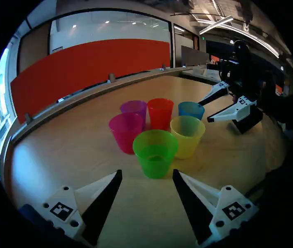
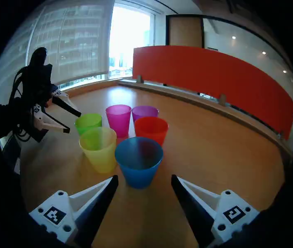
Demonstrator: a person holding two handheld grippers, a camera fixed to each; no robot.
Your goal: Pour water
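Six translucent plastic cups stand upright, mouths up, in a tight cluster on the wooden table [image 1: 84,153], well in from its edges. In the left gripper view the green cup [image 1: 155,153] is nearest, with the pink cup [image 1: 126,132] and yellow cup [image 1: 187,135] at its sides. The purple cup [image 1: 133,109], red cup [image 1: 160,112] and blue cup [image 1: 191,110] stand behind. Whether any holds water is unclear.

Green cup [image 1: 155,153] translucent smooth plastic; table [image 1: 64,165] wood-grain, faint sheen; red panel [image 1: 84,66] matt.
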